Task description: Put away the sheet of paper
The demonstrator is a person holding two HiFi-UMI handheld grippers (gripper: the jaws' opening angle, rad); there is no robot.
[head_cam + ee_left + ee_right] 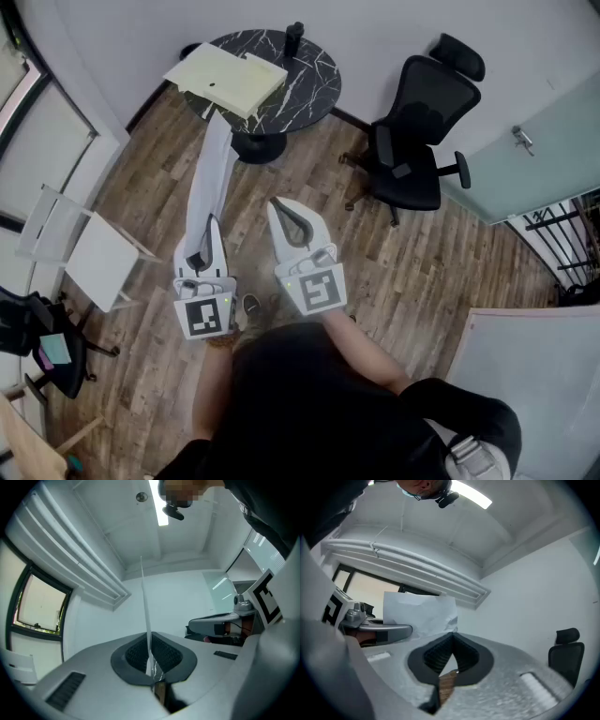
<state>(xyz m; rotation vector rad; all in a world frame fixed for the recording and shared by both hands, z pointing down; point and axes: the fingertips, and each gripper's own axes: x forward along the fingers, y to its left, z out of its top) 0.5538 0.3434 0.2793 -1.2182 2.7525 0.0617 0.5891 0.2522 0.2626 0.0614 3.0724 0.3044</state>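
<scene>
One sheet of paper (214, 164) (145, 611) is pinched by its near edge in the clenched left hand-held gripper (208, 230) (151, 641). It stretches away toward 12 o'clock, its far end near the round black bench (314, 75), where a pale yellow folder (225, 80) lies. Just beside the left one, at 3 o'clock, the right hand-held gripper (279, 208) (451, 637) is clenched on nothing. A black office chair (417, 122) stands at 2 o'clock on the wooden floor (422, 272).
</scene>
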